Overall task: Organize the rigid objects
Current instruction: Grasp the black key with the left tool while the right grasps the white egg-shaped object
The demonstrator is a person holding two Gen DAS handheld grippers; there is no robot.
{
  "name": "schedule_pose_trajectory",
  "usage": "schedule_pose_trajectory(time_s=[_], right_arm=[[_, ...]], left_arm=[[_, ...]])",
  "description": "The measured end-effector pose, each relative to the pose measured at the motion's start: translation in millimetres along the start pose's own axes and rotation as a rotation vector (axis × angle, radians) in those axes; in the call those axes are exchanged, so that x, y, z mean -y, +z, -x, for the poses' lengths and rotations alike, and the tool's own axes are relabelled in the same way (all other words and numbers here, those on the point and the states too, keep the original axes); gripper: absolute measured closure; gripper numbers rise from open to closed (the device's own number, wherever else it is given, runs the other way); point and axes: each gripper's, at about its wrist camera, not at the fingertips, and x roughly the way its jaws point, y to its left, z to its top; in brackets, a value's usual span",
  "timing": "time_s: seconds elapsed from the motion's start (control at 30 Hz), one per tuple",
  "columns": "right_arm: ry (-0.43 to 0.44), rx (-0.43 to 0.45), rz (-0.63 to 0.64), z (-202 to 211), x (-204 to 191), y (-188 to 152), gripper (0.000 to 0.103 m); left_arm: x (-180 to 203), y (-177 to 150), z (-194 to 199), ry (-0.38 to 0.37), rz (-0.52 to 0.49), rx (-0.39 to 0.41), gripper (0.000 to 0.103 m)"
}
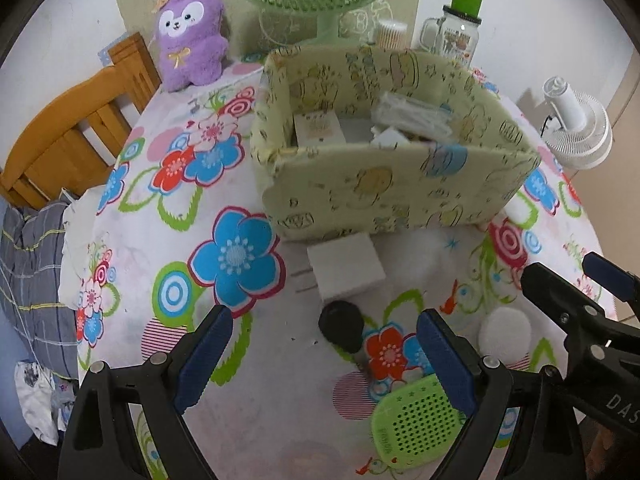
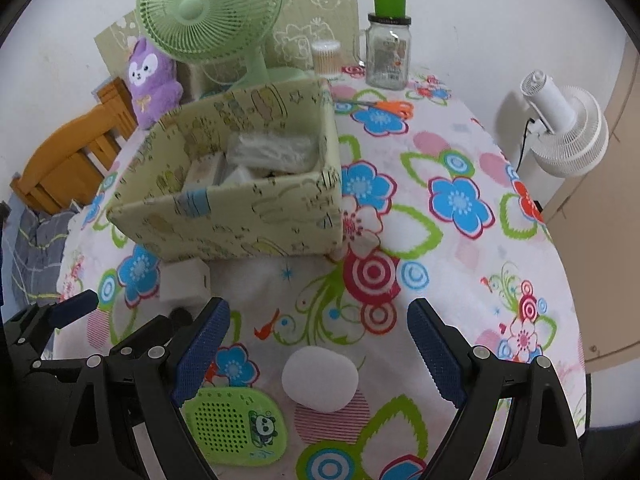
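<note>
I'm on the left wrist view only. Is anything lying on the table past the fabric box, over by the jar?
Observer: Yes, orange-handled scissors lie in front of the glass jar, beside the far corner of the fabric box.
Operator: What's the right claw doing?
Observer: The right claw is open, with the white round pad between its fingers and a gap on each side.
Operator: Anything printed on the green case?
Observer: The green case has a panda picture on the end nearer the pad.
</note>
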Motion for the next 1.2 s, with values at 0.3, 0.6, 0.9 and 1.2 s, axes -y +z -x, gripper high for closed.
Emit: schedule_pose_trajectory(time_s=[0.3, 0.6, 0.9, 1.2], right_arm=[[-0.014, -0.034, -0.042, -16.5, 2.6, -12.2, 0.011], [-0.048, -0.059, -0.06, -29.2, 2.2, -24.1, 0.011], [-0.063, -0.089, -0.059, -39.4, -2.3, -36.9, 0.013], [-0.095, -0.119, -0.083, -49.1, 0.5, -42.5, 0.02]], left_arm=[[7.4, -7.1, -17.6, -0.002, -0.021, -0.001, 0.011], [1.2, -12.2, -39.8, 0.027, 0.013, -0.048, 0.024], [-6.6, -11.1, -49.7, 0.001, 0.034, -0.055, 0.034], [6.8, -13.3, -46.7, 0.019, -0.02, -0.022, 0.042]])
